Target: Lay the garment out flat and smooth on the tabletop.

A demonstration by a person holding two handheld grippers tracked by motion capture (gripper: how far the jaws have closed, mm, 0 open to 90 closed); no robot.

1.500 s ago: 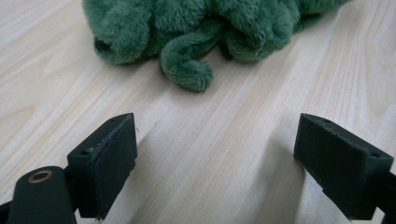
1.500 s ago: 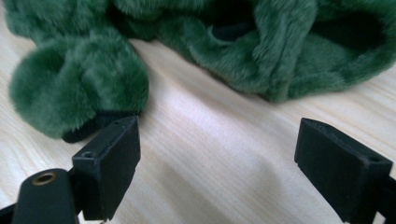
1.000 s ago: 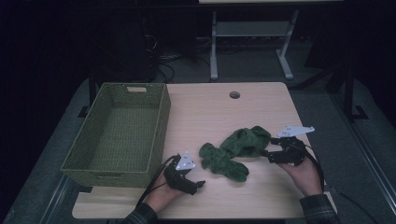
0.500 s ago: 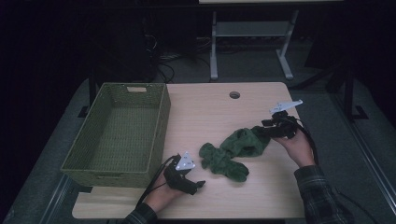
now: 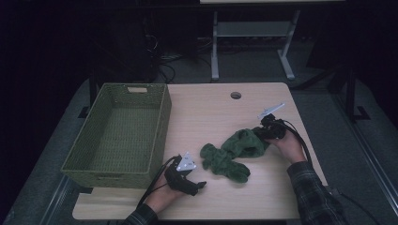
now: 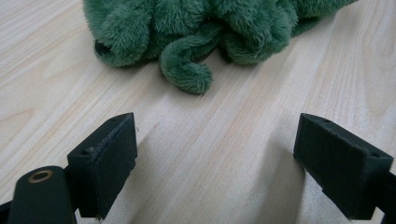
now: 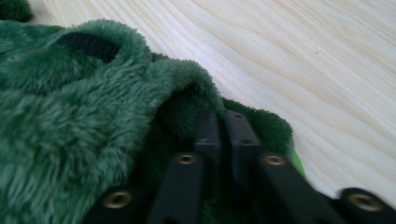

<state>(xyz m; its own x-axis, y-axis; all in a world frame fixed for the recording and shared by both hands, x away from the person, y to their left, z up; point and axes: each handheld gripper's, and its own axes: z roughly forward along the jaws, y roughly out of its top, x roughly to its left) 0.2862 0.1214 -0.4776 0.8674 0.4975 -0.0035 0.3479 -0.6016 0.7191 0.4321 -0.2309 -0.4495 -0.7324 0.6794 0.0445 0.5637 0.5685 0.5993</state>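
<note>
One gripper, the right (image 5: pixel 261 132), just clamped the green plush (image 5: pixel 233 151).

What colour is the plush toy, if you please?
Dark green plush toy, clearest in the left gripper view.

No readable text, label, brand, number or sign appears anywhere in these views: none on the desk (image 5: pixel 220 112), the green basket (image 5: pixel 117 136) or the plush toy (image 5: pixel 234 152).

A dim room with grey carpet (image 5: pixel 56 154) and a white metal stand (image 5: pixel 248 33) behind.
</note>
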